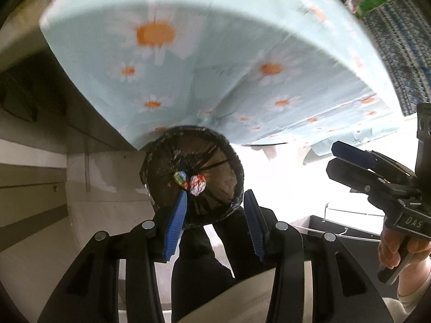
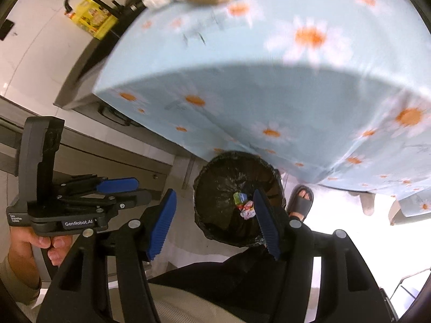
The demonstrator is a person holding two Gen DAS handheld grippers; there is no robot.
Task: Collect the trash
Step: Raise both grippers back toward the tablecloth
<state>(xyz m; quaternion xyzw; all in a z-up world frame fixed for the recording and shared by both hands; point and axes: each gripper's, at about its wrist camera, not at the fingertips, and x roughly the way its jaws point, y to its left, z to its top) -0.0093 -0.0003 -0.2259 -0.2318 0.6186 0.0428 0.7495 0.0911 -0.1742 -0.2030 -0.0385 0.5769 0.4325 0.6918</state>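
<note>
**Both grippers empty above the bin, wrappers lying at its bottom**

The left gripper [image 1: 215, 215] points steeply down over a round bin [image 1: 192, 176] lined with a black bag. Its blue pads [image 1: 176, 227] stand apart with nothing between them. The right gripper [image 2: 212, 223] points down at the same bin [image 2: 238, 197] from the other side, and its jaws are spread too, empty.

The trash lies at the bottom of the bin: a crumpled white and red wrapper [image 1: 197, 185] and, touching it on the left, a small green and yellow wrapper [image 1: 180, 176]. In the right wrist view the same two pieces show, the green one [image 2: 239, 197] just above the crumpled one [image 2: 247, 210].

The bin stands on the floor just in front of a table draped in a light blue cloth with white and orange daisies [image 1: 215, 62], whose hanging edge reaches down behind the bin's far rim. To the right of the bin, a foot in a dark slipper [image 2: 301, 202] rests on the floor. A hand [image 2: 40, 242] grips the left gripper's handle. On the far left floor, a yellow container [image 2: 91, 20] is near the wall.
</note>
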